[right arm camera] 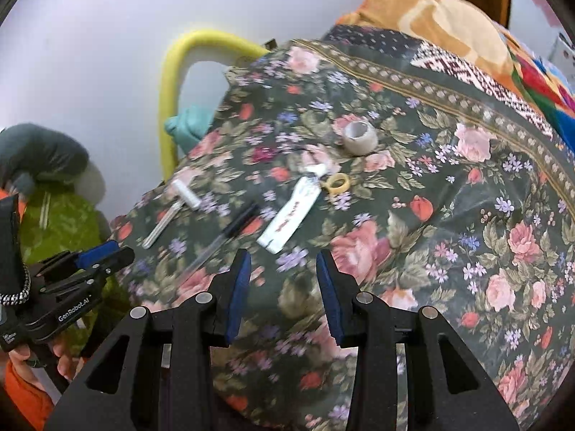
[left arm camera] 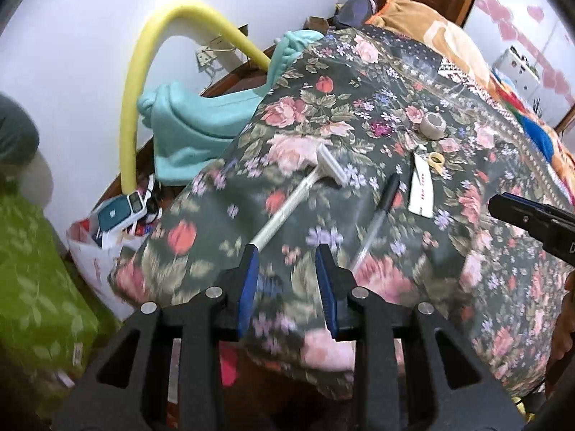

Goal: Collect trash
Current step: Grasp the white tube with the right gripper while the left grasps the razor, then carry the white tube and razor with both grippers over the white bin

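Several small items lie on the floral bedspread (left arm camera: 359, 115): a white disposable razor (left arm camera: 298, 197), a black pen (left arm camera: 377, 215), a flattened white tube (left arm camera: 421, 190), a yellow ring (left arm camera: 436, 161) and a grey tape roll (left arm camera: 433, 122). In the right wrist view I see the razor (right arm camera: 172, 212), pen (right arm camera: 226, 237), tube (right arm camera: 291, 215), ring (right arm camera: 337, 184) and tape roll (right arm camera: 359, 136). My left gripper (left arm camera: 289, 251) is open and empty, just short of the razor handle. My right gripper (right arm camera: 284, 258) is open and empty, just short of the tube.
A yellow foam tube (left arm camera: 143, 82) arches by the wall. A teal cloth (left arm camera: 194, 133) hangs off the bed edge. A white bag (left arm camera: 104, 244) holding boxes sits on the floor. A green patterned cover (left arm camera: 39, 287) stands at left. Orange blankets (right arm camera: 431, 18) are heaped at the back.
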{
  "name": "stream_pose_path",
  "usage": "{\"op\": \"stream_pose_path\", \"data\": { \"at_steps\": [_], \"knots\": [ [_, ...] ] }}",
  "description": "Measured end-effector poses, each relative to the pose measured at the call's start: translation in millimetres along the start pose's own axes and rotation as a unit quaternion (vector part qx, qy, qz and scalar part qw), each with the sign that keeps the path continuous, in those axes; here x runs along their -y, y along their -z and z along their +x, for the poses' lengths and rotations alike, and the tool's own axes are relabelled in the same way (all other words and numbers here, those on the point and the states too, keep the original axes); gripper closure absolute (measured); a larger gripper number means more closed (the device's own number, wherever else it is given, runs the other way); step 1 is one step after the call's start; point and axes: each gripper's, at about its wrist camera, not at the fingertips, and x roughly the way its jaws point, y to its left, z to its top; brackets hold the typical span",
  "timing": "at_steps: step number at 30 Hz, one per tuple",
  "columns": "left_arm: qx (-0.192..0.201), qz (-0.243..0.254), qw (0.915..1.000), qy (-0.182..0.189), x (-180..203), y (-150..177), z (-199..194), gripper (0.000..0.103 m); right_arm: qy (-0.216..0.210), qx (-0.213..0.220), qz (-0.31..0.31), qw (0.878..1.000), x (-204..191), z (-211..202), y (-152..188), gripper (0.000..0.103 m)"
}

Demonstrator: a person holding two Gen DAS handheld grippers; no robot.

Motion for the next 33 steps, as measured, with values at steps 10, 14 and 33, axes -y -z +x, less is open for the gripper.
{"op": "stream_pose_path", "data": {
  "at_steps": [10, 14, 33],
  "knots": [
    [-0.025, 0.000, 0.9995, 0.021, -11.6, -26.3, 50.5, 0.071, -0.001, -0.035, 0.042, 0.999, 17.6, 67.4, -30.9, 0.068],
    [-0.024, 0.006, 0.9992, 0.033, -10.3, -30.6, 58.2, 0.071, 0.002, -0.042, 0.054, 0.998, 18.1, 87.9, -40.8, 0.068],
    [-0.018, 0.027, 0.9961, 0.082, 15.4, -24.4, 59.0, 0.095, 0.048, -0.008, 0.001, 0.999, -2.6, 105.1, -46.3, 0.076]
  ]
}}
